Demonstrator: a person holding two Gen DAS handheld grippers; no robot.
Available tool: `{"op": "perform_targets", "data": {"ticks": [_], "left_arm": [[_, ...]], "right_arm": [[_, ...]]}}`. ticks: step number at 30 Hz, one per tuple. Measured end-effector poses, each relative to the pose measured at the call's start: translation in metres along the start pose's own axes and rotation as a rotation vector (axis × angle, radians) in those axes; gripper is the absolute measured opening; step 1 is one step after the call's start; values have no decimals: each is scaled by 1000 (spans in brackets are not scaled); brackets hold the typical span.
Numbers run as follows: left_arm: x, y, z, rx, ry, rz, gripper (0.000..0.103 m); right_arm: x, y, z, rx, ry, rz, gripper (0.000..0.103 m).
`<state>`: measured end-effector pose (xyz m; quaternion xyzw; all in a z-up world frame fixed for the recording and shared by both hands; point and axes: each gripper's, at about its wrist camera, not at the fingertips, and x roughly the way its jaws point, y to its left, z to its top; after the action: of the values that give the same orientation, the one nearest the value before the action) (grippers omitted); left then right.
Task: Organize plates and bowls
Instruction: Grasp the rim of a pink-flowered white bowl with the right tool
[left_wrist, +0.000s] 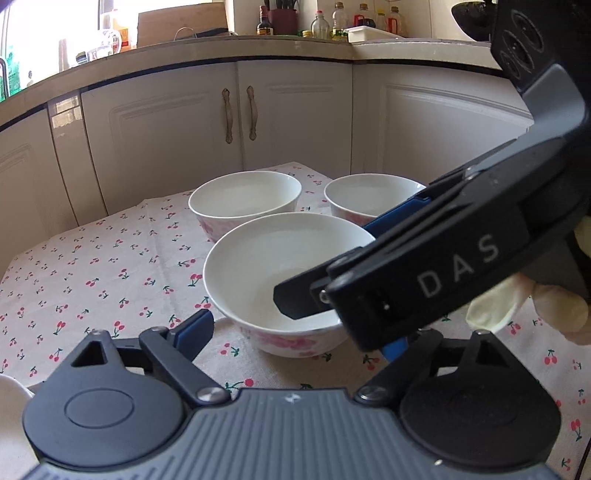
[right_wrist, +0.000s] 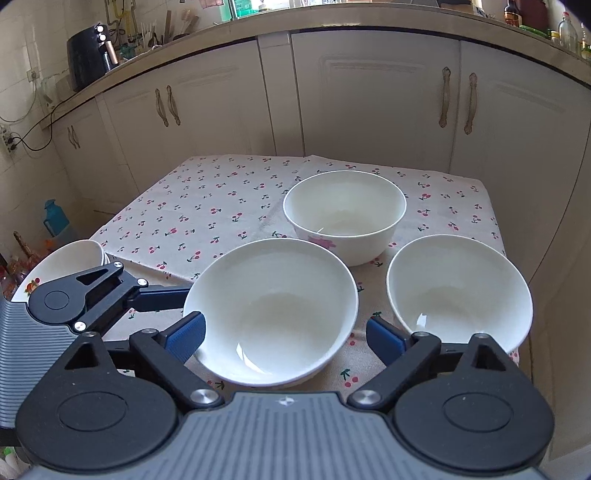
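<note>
Straddling the near bowl (right_wrist: 271, 310), the right claw (right_wrist: 284, 338) gapes open; the left claw (left_wrist: 295, 332) gapes open too, on the cloth-covered surface (right_wrist: 207, 206).

My two wrist views look forward and down past open jaws, close over the tabletop (right_wrist: 221, 192); both share three bowls (left_wrist: 280, 266).

Three white bowls (right_wrist: 271, 310) (pink flowers outside) stand upright, clustered together.
</note>
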<state>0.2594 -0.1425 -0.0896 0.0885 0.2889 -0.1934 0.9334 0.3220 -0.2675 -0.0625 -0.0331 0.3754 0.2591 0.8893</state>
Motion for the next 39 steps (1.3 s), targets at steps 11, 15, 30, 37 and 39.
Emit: {"op": "perform_targets", "data": {"ticks": [11, 15, 30, 37, 39], "left_arm": [[1, 1, 1, -7, -19, -30, 86], [1, 3, 1, -12, -21, -34, 86], [-10, 5, 6, 7, -5, -51, 86], [-32, 0, 3, 43, -12, -68, 86], [-39, -1, 0, 45, -11, -79, 86]], "right_arm": [[22, -6, 13, 18, 18, 12, 80], [23, -8, 15, 22, 22, 8, 75], [14, -7, 16, 42, 34, 24, 72], [-7, 5, 7, 57, 28, 27, 72], [-14, 10, 3, 56, 26, 20, 72]]}}
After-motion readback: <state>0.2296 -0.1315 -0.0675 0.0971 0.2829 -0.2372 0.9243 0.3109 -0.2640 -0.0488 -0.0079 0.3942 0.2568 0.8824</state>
